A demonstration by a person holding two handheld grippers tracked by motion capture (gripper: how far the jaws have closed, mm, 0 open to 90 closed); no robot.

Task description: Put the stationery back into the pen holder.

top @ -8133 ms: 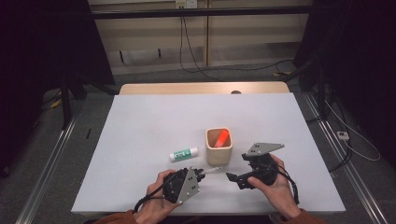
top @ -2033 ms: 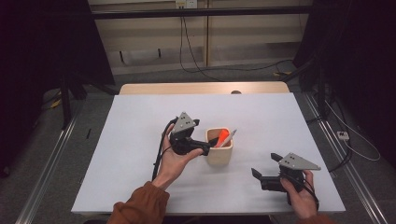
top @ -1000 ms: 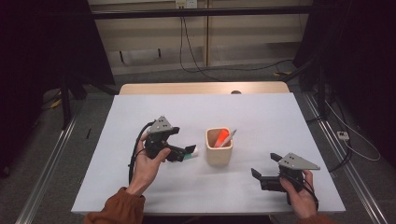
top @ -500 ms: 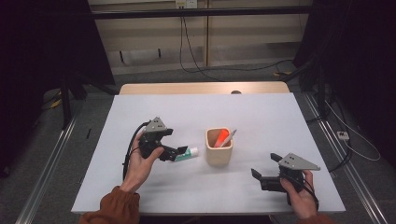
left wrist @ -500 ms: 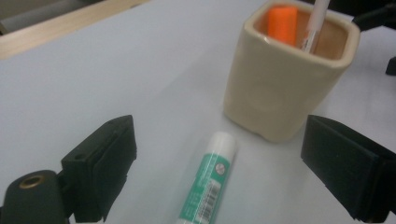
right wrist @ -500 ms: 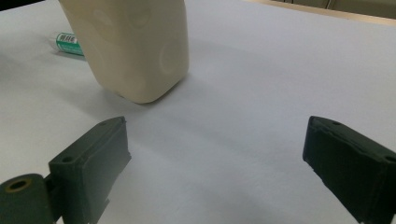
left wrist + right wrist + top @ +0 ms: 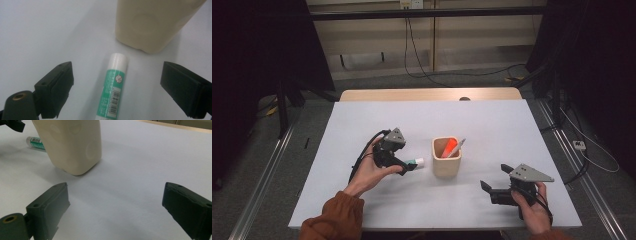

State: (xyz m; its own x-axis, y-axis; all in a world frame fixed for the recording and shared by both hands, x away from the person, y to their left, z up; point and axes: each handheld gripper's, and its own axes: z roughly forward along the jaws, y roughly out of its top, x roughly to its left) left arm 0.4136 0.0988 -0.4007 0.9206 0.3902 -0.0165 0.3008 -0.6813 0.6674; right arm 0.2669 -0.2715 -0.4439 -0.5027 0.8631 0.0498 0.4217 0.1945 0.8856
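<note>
left gripper poised over the glue stick, fingers spread

the left hand [image 7: 368,172] reaches in from the bottom left of the high view, its rust-coloured sleeve [image 7: 333,220] low on the counter [image 7: 512,130] and the palm turned up under the left gripper [image 7: 408,167]. the gripper is angled toward the middle of the counter, its grey three-cornered plate tilted on top and its cable looping back over the wrist. its fingers [image 7: 56,86] are released and set wide, one on either side of the glue stick [image 7: 113,87], with bare counter between each pad and the tube; neither pad touches it.

the glue stick lies flat on the white counter, a green-labelled tube with a white cap. in the left gripper view the capped end points toward the beige cup [image 7: 155,22] and stops just short of its base. in the high view the stick [image 7: 416,162] lies just to the left of the cup [image 7: 447,162], which stands upright near the middle of the counter with an orange item and a slim white one leaning inside it.

the right hand [image 7: 532,210] sits near the front right of the counter, well apart from the cup, holding the right gripper [image 7: 494,180] low and pointing toward the left. its fingers [image 7: 48,206] are also released, wide apart with nothing between them but counter. in the right gripper view the cup [image 7: 72,145] stands ahead at the upper left, and part of the glue stick [image 7: 35,142] pokes out from behind it.
</note>
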